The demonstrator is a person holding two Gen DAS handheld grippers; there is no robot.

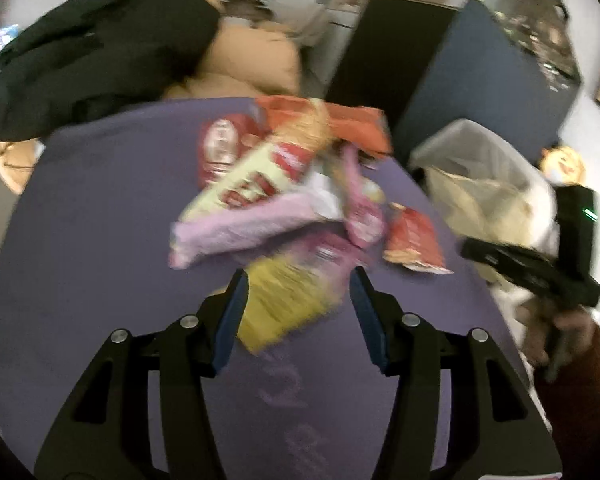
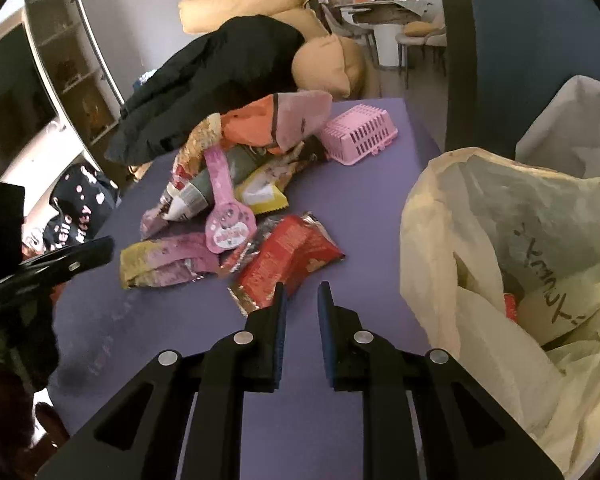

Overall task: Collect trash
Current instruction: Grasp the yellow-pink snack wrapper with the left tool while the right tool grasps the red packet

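The left wrist view looks down its own fingers (image 1: 236,320) from close above the purple table (image 1: 92,240), facing the wrapper pile (image 1: 284,184) at twelve o'clock; it is motion-blurred. The trash bag (image 1: 476,184) sits at two o'clock, with the right gripper (image 1: 528,272) at three. The right wrist view looks from lower and nearer the table's edge, with the same pile (image 2: 236,200) at eleven o'clock, the bag (image 2: 500,240) close at three and the left gripper (image 2: 48,264) at nine. Both views share the table, pile, bag and black jacket (image 1: 100,48).

Left gripper (image 1: 298,282) jaws wide apart over yellow-pink wrapper (image 1: 288,300), purple table (image 1: 100,240).
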